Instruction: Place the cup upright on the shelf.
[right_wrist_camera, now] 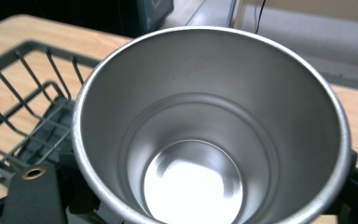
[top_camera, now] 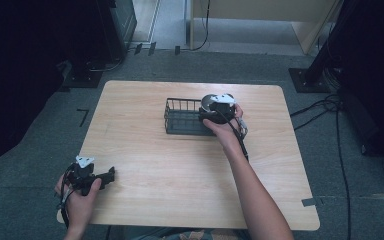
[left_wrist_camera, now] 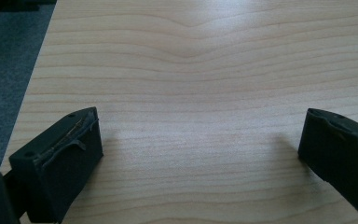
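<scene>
a pale wood-grain table [top_camera: 180,185] is seen on grey carpet, in a dim room with dark stands and cables around it. nearest, at the table's front left corner, the left gripper [top_camera: 111,176] is held low over bare wood, its jaws spread wide with nothing between them. farther in, at the middle of the table, the right gripper [top_camera: 215,114] is held at the right end of a dark wire basket [top_camera: 180,117], its jaws closed on a stainless steel cup [right_wrist_camera: 205,135]. the cup is kept upright and open-mouthed, over the basket's right end; whether it rests on the basket floor cannot be told. the cup is judged light, stiff and empty, with smooth, slippery walls, so a grip low on the wall, where the jaws are seen beside its base, is judged steadier than one at the flared rim. little harm is expected from a drop beyond a dent. beyond the table, a light-coloured cabinet is seen against the far wall.
</scene>
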`<state>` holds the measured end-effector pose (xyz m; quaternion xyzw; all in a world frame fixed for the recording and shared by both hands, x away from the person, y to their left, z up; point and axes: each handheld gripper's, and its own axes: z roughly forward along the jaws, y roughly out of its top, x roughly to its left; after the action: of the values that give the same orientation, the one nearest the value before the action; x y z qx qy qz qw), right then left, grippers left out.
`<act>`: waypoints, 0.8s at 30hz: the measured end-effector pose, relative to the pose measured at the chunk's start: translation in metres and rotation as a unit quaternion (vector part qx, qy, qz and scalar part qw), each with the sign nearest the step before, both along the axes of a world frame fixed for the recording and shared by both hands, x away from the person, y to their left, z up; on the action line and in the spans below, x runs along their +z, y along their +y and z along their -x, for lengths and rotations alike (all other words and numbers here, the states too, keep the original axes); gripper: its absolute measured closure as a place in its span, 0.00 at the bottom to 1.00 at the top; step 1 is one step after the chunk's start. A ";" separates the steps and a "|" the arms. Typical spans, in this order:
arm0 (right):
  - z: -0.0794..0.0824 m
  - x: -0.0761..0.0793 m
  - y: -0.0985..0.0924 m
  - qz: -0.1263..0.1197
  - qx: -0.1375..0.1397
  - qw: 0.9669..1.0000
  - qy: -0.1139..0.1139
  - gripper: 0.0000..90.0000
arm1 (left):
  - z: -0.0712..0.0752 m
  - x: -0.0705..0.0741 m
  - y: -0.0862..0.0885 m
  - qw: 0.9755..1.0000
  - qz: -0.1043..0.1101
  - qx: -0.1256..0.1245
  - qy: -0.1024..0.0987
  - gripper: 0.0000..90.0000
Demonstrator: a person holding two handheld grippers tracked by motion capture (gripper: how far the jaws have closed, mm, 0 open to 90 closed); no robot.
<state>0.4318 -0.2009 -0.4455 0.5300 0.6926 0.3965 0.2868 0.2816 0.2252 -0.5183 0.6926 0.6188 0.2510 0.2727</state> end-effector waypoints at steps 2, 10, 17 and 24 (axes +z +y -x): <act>-0.001 0.000 0.002 0.002 0.004 1.000 0.011 0.20 | 0.000 0.000 0.000 1.000 0.000 0.000 0.000 0.00; -0.003 0.005 0.005 -0.009 0.011 0.999 0.034 0.11 | 0.000 0.000 0.000 1.000 0.000 0.000 0.000 0.00; 0.001 0.014 0.002 -0.022 0.014 0.999 0.028 0.00 | 0.000 0.000 0.000 1.000 0.000 0.000 0.000 0.00; 0.012 0.027 -0.005 -0.018 0.011 1.000 0.003 0.00 | 0.000 0.000 0.000 1.000 0.000 0.000 0.000 0.00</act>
<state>0.4200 -0.2061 -0.4188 0.5288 0.6919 0.4100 0.2711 0.2815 0.2253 -0.5183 0.6927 0.6187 0.2510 0.2726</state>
